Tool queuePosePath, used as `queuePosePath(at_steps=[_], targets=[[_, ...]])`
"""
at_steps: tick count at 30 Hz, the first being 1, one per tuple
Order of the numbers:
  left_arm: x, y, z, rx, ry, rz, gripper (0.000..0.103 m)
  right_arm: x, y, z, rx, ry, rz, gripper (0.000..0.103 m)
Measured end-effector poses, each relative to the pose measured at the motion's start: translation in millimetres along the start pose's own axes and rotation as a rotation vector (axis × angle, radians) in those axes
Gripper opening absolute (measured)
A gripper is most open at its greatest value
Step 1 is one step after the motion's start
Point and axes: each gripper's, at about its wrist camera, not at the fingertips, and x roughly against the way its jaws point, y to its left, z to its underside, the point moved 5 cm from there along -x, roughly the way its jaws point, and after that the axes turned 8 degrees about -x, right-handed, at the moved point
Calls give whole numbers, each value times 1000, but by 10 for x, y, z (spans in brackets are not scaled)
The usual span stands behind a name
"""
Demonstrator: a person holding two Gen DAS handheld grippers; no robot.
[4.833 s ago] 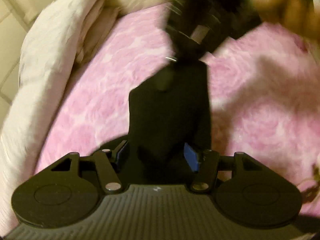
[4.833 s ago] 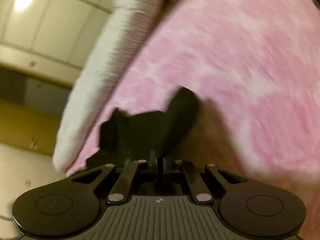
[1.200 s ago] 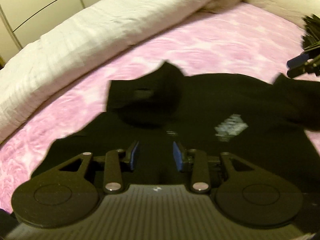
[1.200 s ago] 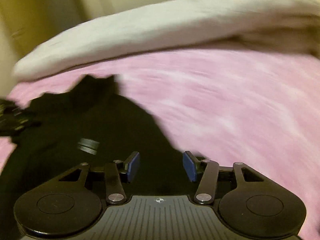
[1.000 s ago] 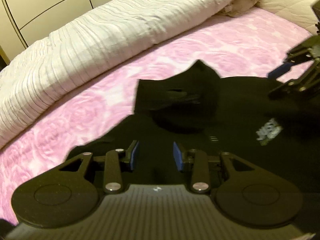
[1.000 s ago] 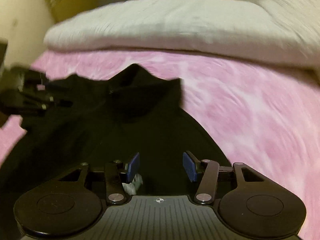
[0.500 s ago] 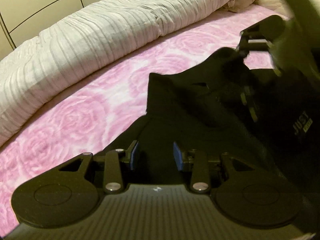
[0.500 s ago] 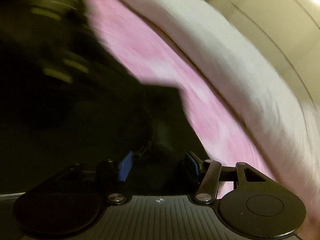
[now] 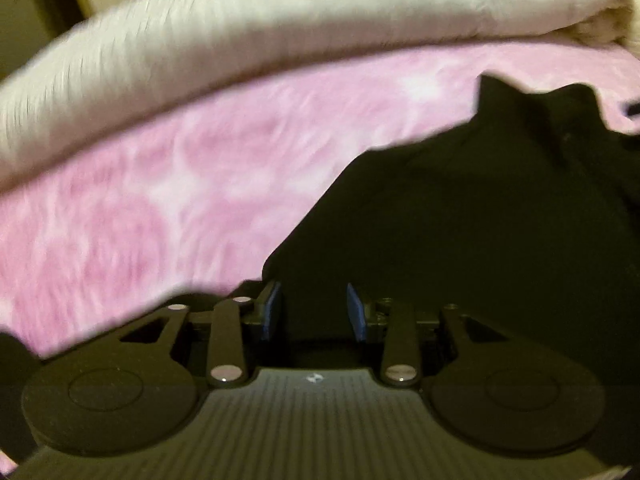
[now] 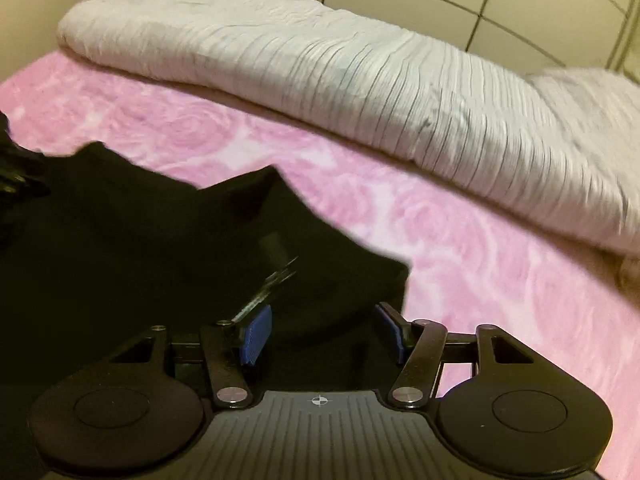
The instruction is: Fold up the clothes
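A black garment (image 9: 480, 216) lies spread on the pink rose-patterned bed cover (image 9: 140, 208). In the left wrist view it fills the right side, its raised collar at the upper right. My left gripper (image 9: 314, 312) is open, low over the garment's left edge, with nothing between its blue pads. In the right wrist view the garment (image 10: 140, 240) fills the left side. My right gripper (image 10: 322, 334) is open over the garment's right edge, holding nothing.
A rolled white ribbed duvet (image 10: 360, 92) runs along the far side of the bed, also in the left wrist view (image 9: 240, 40). The pink cover (image 10: 480, 272) lies bare between it and the garment. Cream panelled walls stand behind.
Both grippers let go of the garment, which now lies on the bed. The left gripper swung left to the garment's edge; the right gripper pulled back to its right edge.
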Motion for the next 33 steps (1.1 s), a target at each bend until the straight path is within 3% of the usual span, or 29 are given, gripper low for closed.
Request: queuePosePath(at_steps=[4, 8, 13, 17, 21, 27, 29, 30, 31, 33], targets=[[162, 1, -24, -2, -47, 10, 30, 284, 205, 290, -41, 40, -7, 60], [530, 233, 223, 27, -83, -11, 33, 521, 379, 449, -104, 65, -17, 60], [991, 1042, 988, 149, -20, -166, 45, 636, 730, 511, -112, 96, -29, 61], [1163, 1802, 1482, 240, 50, -312, 46, 612, 1089, 492, -123, 113, -48, 61], [1136, 2463, 1555, 295, 34, -391, 50, 551, 1499, 450, -93, 121, -83, 61], [770, 2970, 1551, 224, 42, -382, 51, 513, 1896, 434, -12, 128, -96, 61], [691, 3033, 1601, 239, 43, -335, 45, 504, 1935, 453, 6, 139, -86, 61], [696, 3033, 1614, 247, 38, -320, 36, 500, 1940, 469, 10, 144, -82, 61], [729, 3017, 1634, 246, 36, -319, 19, 489, 1946, 482, 11, 152, -80, 61], [859, 3025, 1685, 251, 48, -323, 12, 469, 1953, 472, 9, 160, -73, 61]])
